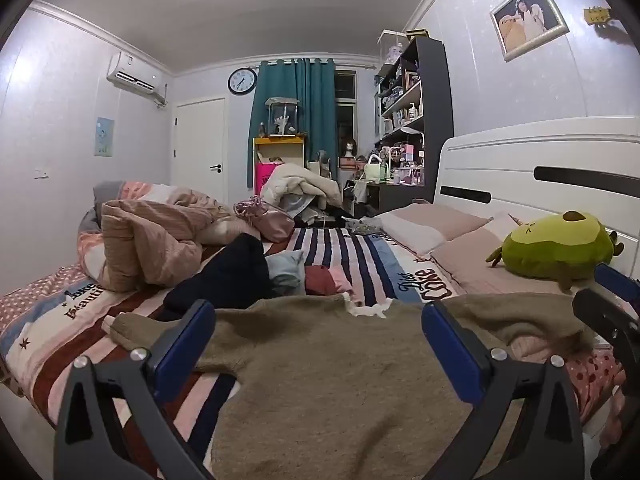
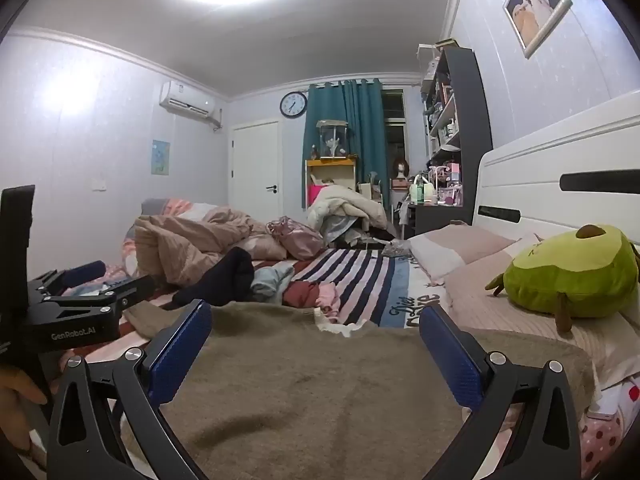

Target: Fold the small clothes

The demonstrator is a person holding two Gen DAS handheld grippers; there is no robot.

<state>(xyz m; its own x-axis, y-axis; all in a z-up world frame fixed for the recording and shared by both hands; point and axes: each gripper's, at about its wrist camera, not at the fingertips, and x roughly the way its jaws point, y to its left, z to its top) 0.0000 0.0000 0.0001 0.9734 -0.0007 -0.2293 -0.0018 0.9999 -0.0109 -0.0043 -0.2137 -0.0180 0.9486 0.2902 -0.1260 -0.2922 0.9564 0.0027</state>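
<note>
An olive-brown knit sweater (image 1: 328,384) lies spread flat on the striped bed sheet, with one sleeve (image 1: 128,328) reaching out to the left. My left gripper (image 1: 318,344) hovers low over its near part, blue pads wide apart and open, nothing between them. In the right wrist view the same sweater (image 2: 304,392) fills the foreground under my right gripper (image 2: 316,346), which is also open and empty. The left gripper (image 2: 100,280) shows at that view's left edge, held by a hand (image 2: 16,396). Beyond the sweater sits a small heap of clothes: dark navy (image 1: 232,276), pale blue (image 1: 286,272), red and pink (image 1: 324,280).
A green avocado plush (image 1: 556,244) rests on pink pillows (image 1: 432,224) by the white headboard (image 1: 540,164) on the right. A bunched pink quilt (image 1: 152,240) and a shiny pink bag (image 1: 268,220) lie at the back left. A cluttered desk and shelves stand beyond the bed.
</note>
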